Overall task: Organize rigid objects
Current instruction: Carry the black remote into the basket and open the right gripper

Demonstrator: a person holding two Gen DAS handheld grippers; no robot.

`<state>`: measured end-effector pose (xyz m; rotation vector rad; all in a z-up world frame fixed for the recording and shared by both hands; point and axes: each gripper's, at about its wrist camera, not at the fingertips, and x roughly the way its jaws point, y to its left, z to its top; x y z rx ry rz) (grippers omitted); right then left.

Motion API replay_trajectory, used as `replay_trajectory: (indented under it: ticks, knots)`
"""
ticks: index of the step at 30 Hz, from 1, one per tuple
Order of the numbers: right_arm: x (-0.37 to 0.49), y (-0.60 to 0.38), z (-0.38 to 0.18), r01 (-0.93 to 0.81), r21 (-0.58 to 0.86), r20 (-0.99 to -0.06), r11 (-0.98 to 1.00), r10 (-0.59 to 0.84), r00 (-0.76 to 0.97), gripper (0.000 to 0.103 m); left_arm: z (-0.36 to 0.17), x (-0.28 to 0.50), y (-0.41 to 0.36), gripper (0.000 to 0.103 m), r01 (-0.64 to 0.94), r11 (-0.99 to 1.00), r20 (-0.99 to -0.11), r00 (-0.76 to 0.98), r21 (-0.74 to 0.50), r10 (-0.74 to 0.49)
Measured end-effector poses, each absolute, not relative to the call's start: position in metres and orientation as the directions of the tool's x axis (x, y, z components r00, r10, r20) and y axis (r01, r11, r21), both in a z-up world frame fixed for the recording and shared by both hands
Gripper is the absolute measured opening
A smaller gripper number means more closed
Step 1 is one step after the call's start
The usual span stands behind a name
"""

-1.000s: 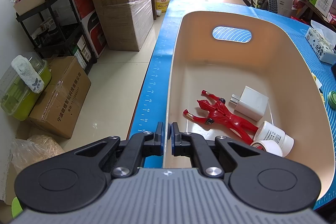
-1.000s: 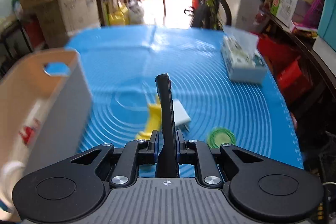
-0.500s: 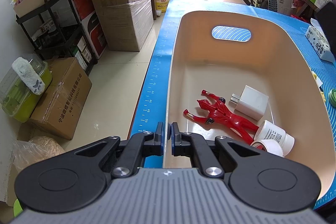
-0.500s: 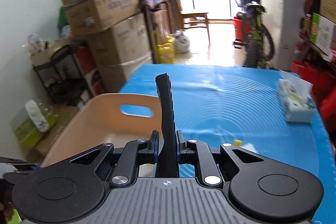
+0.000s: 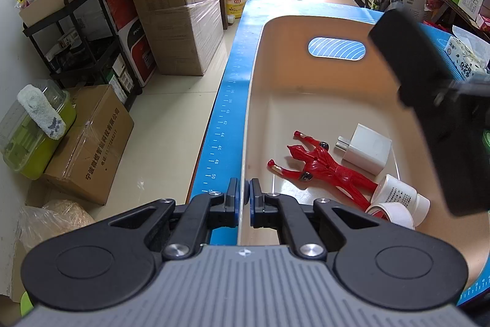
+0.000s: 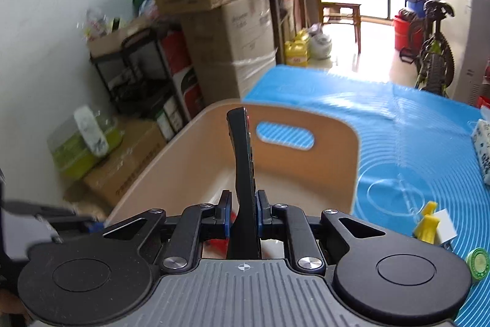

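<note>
My left gripper (image 5: 243,201) is shut on the near rim of a beige basket (image 5: 254,100) standing on the blue mat. Inside lie a red toy figure (image 5: 321,167), a white charger plug (image 5: 366,149), a white bottle (image 5: 401,196) and a tape roll (image 5: 390,212). My right gripper (image 6: 243,212) is shut on a black remote control (image 6: 242,155), held edge-up above the basket (image 6: 330,170). The remote also shows in the left wrist view (image 5: 428,100), over the basket's right side.
On the mat right of the basket lie a yellow piece (image 6: 427,222), a white block (image 6: 445,230), a green round lid (image 6: 477,261) and a tissue pack (image 5: 465,60). Cardboard boxes (image 5: 180,29) and a black shelf (image 5: 82,42) stand on the floor to the left.
My right gripper has carried the remote leftward from over the open mat to above the basket. The left gripper has stayed on the rim.
</note>
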<state>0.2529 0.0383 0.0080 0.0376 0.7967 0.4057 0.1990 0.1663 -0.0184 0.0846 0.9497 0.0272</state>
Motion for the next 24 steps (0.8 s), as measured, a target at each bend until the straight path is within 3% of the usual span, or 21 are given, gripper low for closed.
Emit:
replay_trajectory:
  ticks: [11, 16, 24]
  knots:
    - [0.257, 0.054, -0.039, -0.352, 0.12, -0.8, 0.928, 0.3, 0.519, 0.026, -0.018, 0.2, 0.164, 0.008, 0.016, 0.996, -0.811, 0.582, 0.087, 0.062]
    - [0.251, 0.056, -0.041, -0.378, 0.098, -0.803, 0.92, 0.298, 0.517, 0.027, -0.017, 0.201, 0.165, 0.008, 0.018, 0.996, -0.811, 0.582, 0.088, 0.061]
    - [0.244, 0.031, -0.006, -0.34, 0.131, -0.739, 0.931, 0.321, 0.593, 0.049, -0.018, 0.2, 0.165, 0.008, 0.016, 0.996, -0.812, 0.58, 0.087, 0.062]
